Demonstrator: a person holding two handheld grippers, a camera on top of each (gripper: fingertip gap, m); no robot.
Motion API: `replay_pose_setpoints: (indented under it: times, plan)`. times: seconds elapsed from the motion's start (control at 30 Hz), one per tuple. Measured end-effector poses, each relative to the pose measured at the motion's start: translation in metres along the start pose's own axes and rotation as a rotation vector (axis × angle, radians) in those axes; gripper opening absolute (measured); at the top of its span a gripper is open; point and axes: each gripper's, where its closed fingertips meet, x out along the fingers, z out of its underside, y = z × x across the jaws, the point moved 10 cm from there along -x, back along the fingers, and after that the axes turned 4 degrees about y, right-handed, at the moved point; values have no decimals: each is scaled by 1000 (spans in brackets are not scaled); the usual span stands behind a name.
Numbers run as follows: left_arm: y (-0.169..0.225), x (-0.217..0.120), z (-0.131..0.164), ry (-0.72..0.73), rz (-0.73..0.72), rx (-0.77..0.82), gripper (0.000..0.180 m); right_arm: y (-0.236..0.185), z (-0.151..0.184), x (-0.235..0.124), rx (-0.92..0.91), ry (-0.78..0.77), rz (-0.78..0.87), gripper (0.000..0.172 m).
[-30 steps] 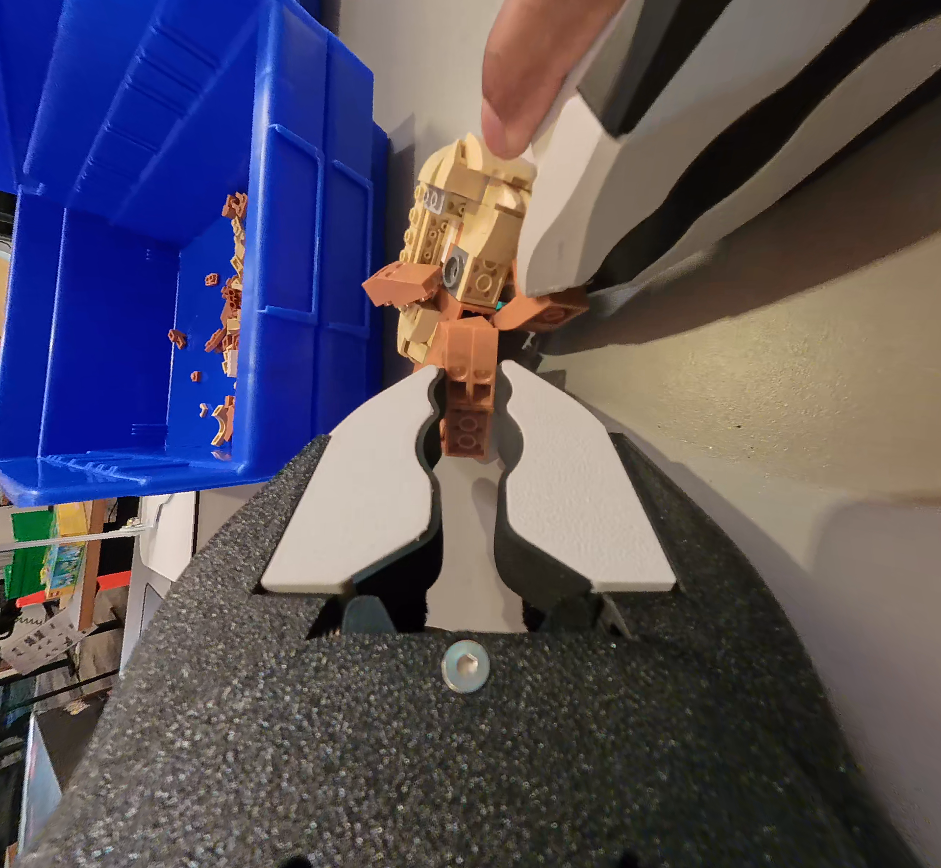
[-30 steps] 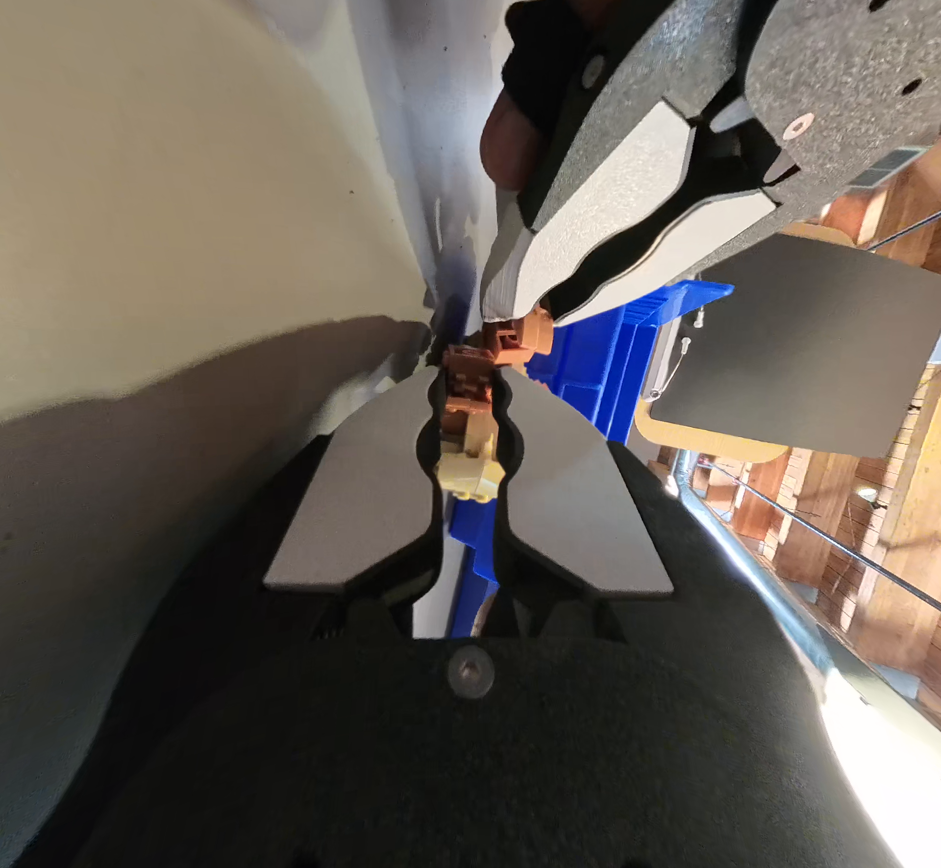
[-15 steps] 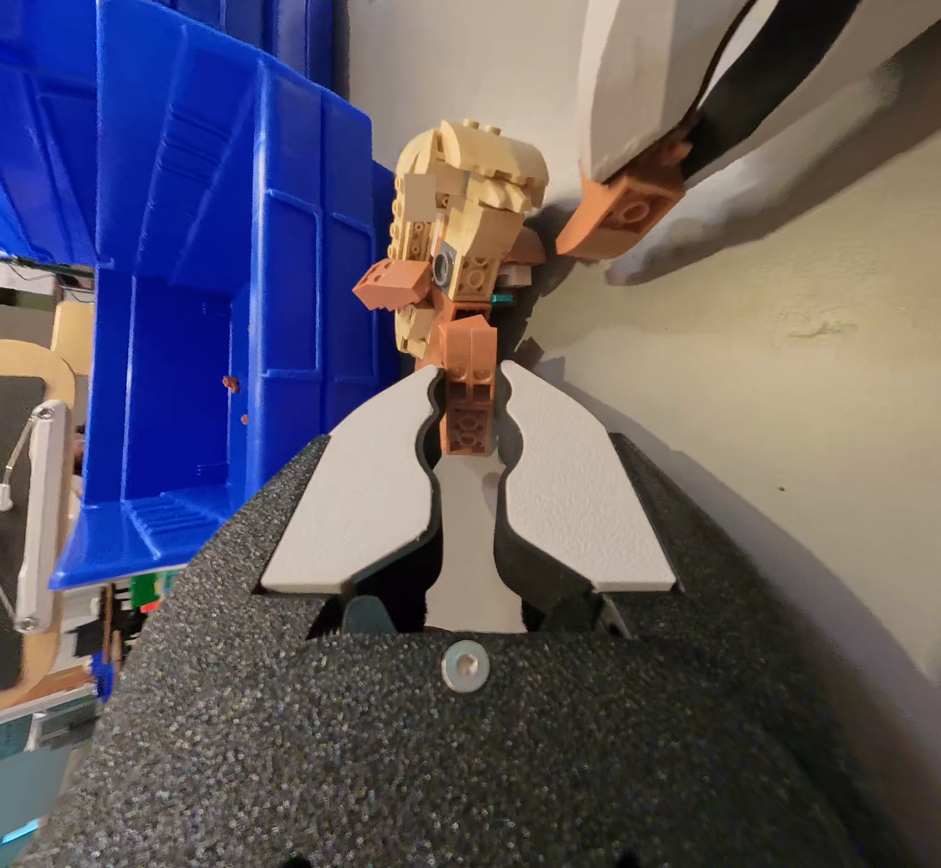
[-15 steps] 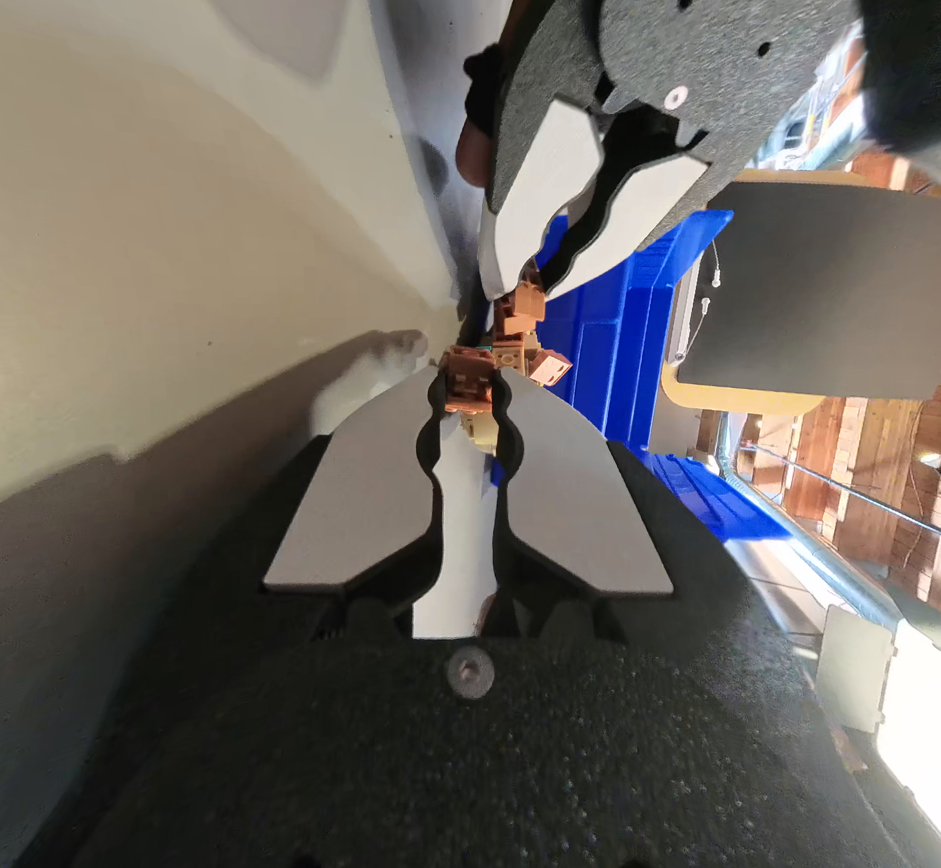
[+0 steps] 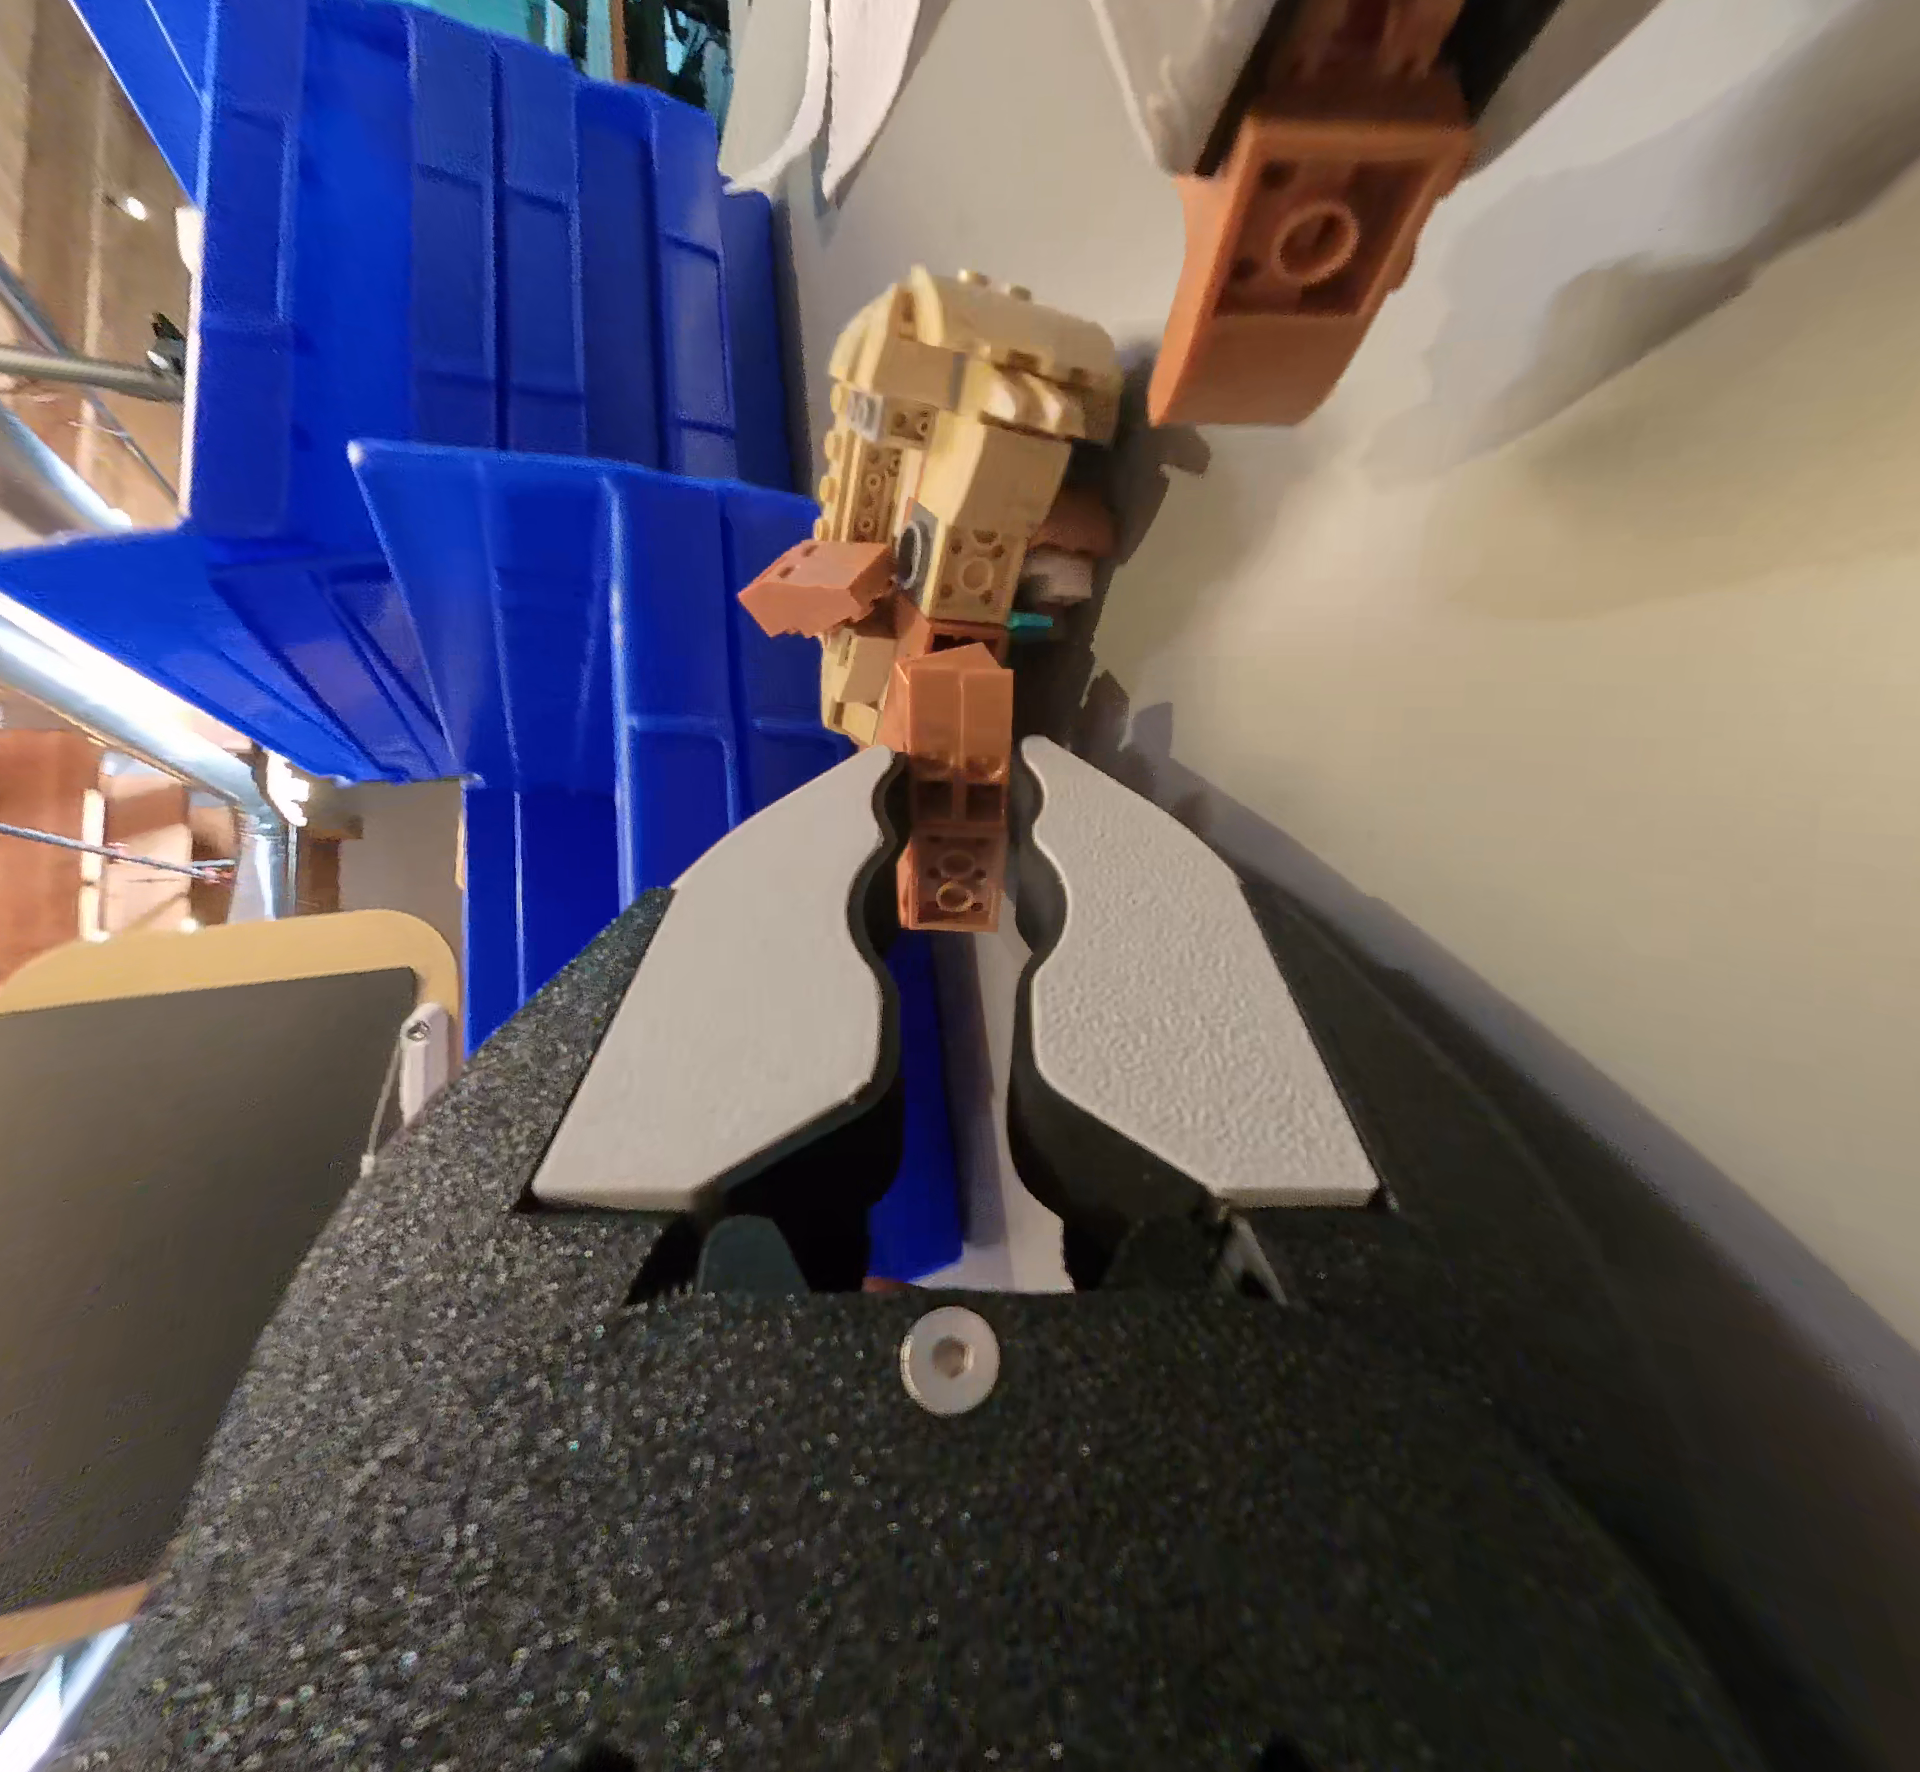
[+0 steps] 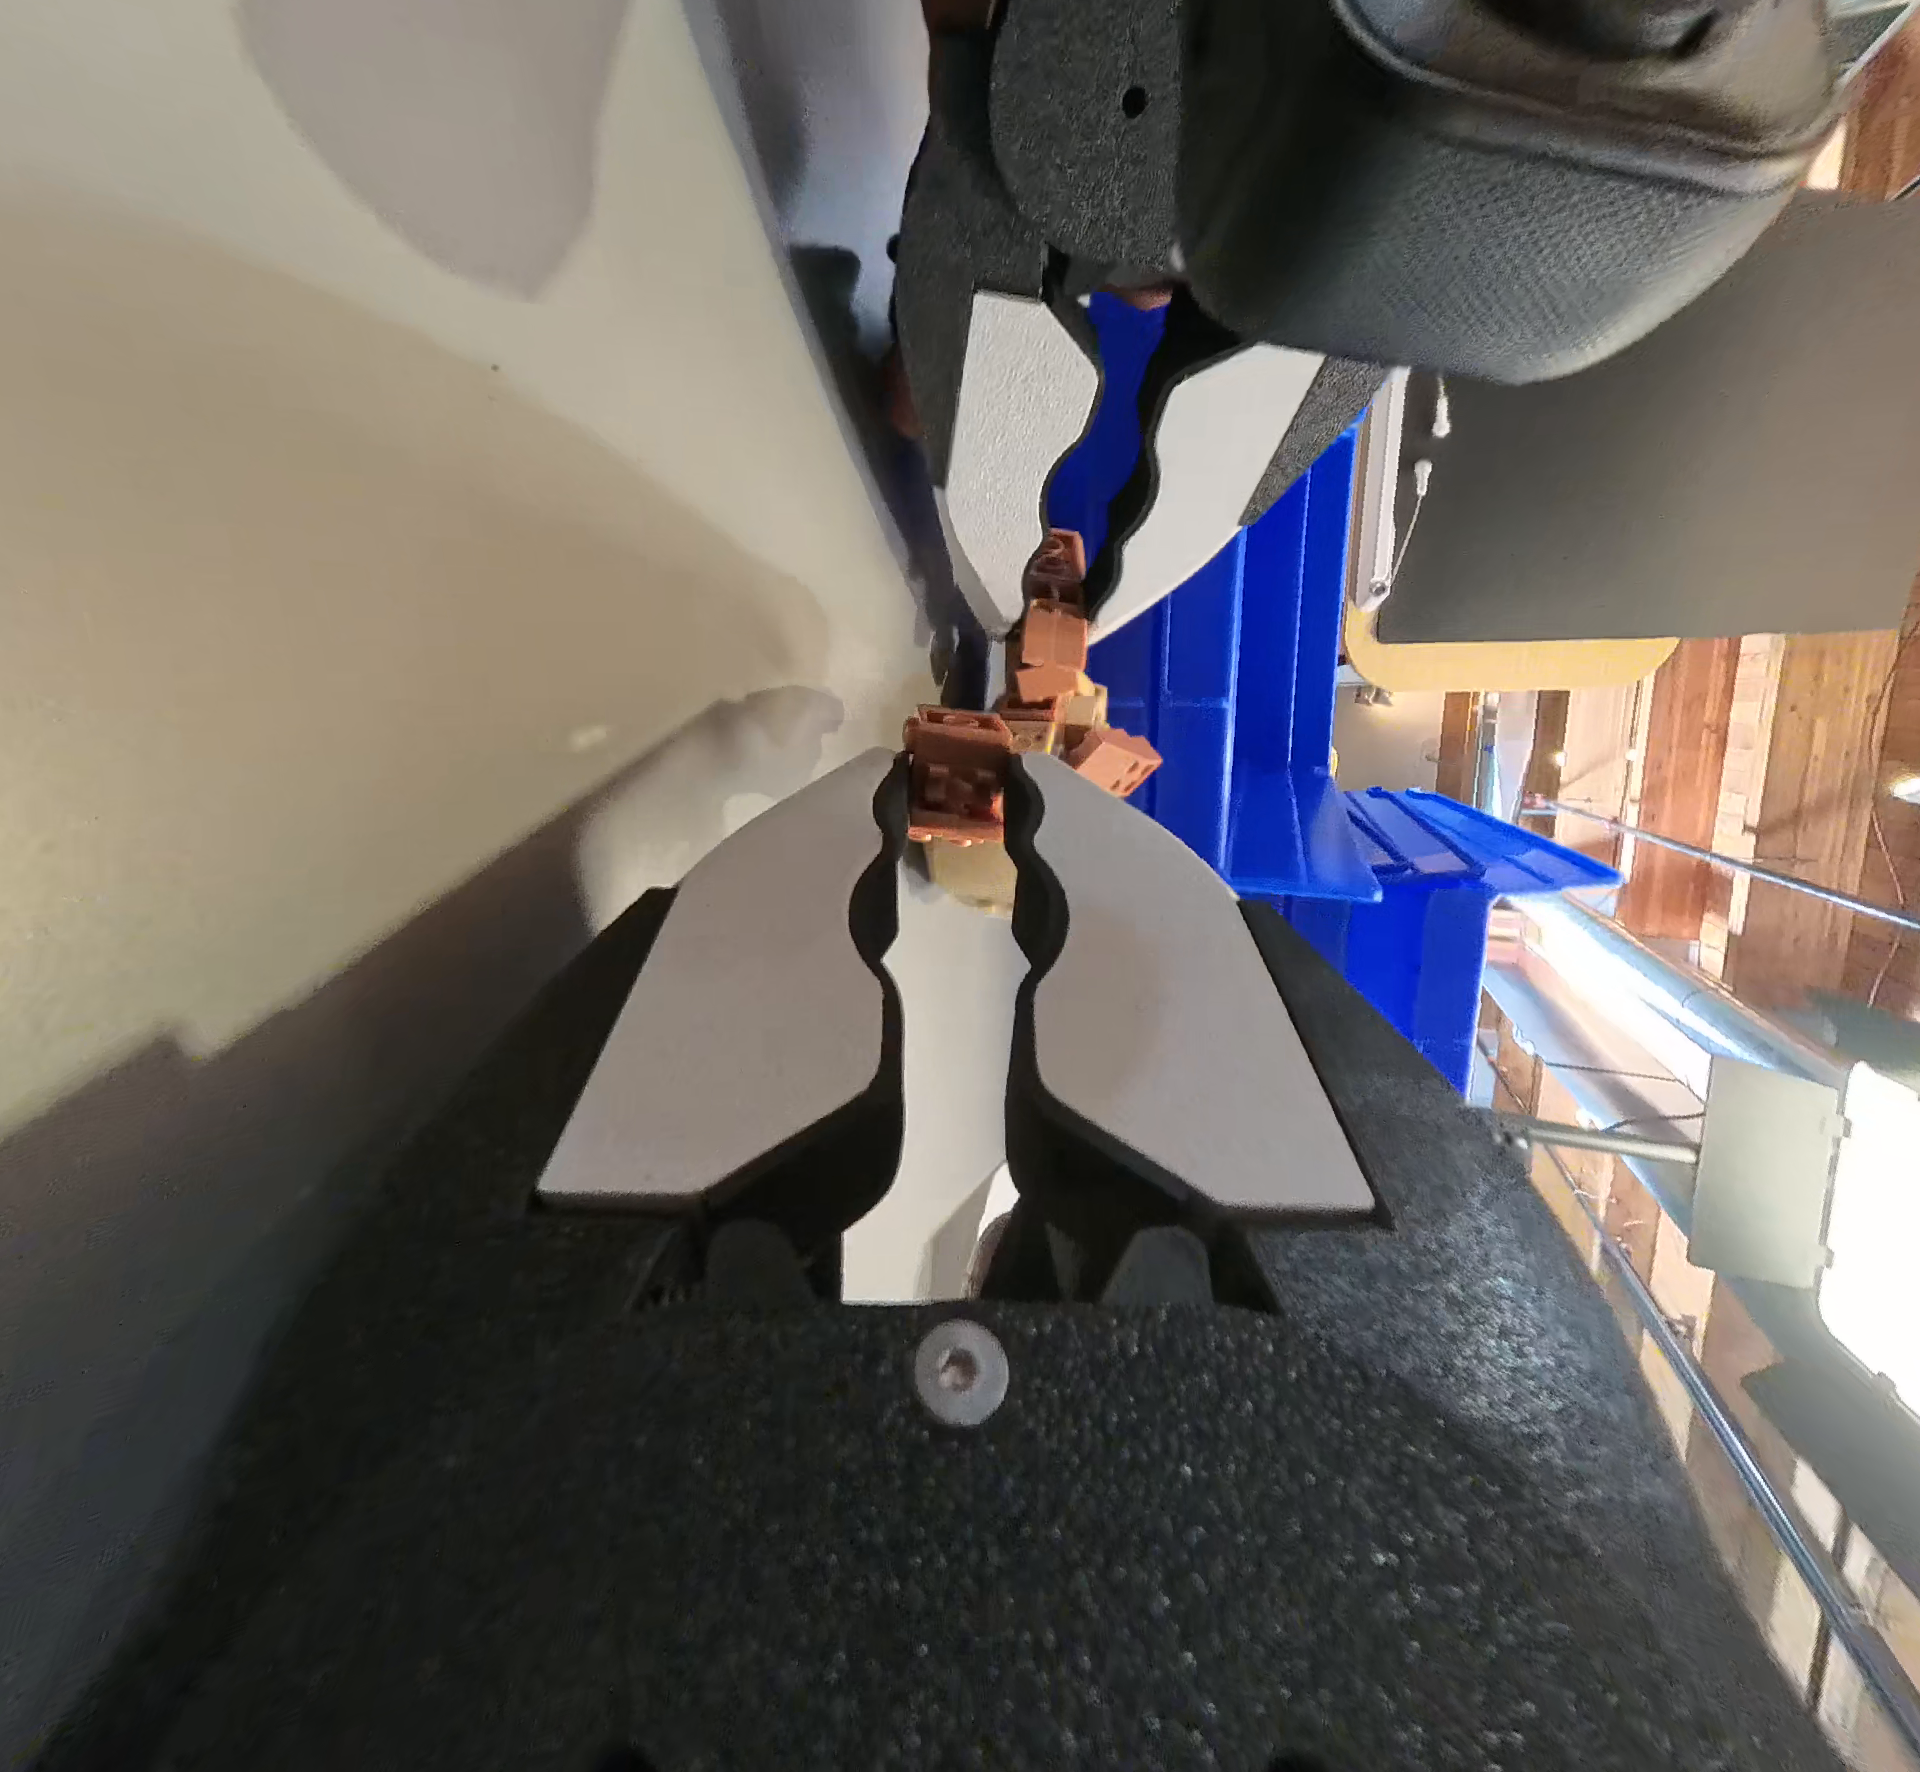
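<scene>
The left gripper [image 5: 951,849], low and centre in its own view, is clamped on a brown leg of a brick-built figure [image 5: 956,517], both grey fingers [image 5: 790,943] pressed against the leg's sides. The right gripper [image 6: 956,808], low and centre in its view, is closed on a separate brown brick piece [image 6: 956,766], its pads tight on either flank; from the left wrist view that same piece [image 5: 1299,268] hangs in the upper right of the frame, clear of the figure's tan head. Going by bulk, the largest thing around is the pale tabletop [image 5: 1558,683], filling the right side of the left view and the left side of the right one. Next come the stacked blue storage bins [image 5: 582,372], spread across the upper left in the left view and standing right of centre in the right. A dark flat panel with a tan edge [image 5: 187,1151] sits at lower left. The figure itself, tan above and brown below with one brown limb jutting left, stands mid-frame just beside the bins. A sheet of paper [image 5: 862,8] lies at the top.
</scene>
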Motion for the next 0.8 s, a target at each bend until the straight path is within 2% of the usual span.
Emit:
replay_pose_setpoints:
  times: [0.2, 0.37, 0.6, 0.8]
  plan:
    - [-1, 24, -25, 23, 5, 39, 18, -1, 15, -14, 25, -36, 5, 17]
    - [-6, 41, -33, 9, 33, 33, 18, 1, 24, -22, 36, -58, 10, 17]
    - [-12, 42, -25, -28, 125, -23, 29, 0, 30, -25, 43, -72, 6, 17]
    - [-20, 30, -15, 46, 228, -179, 34, 2, 32, -28, 50, -82, 10, 17]
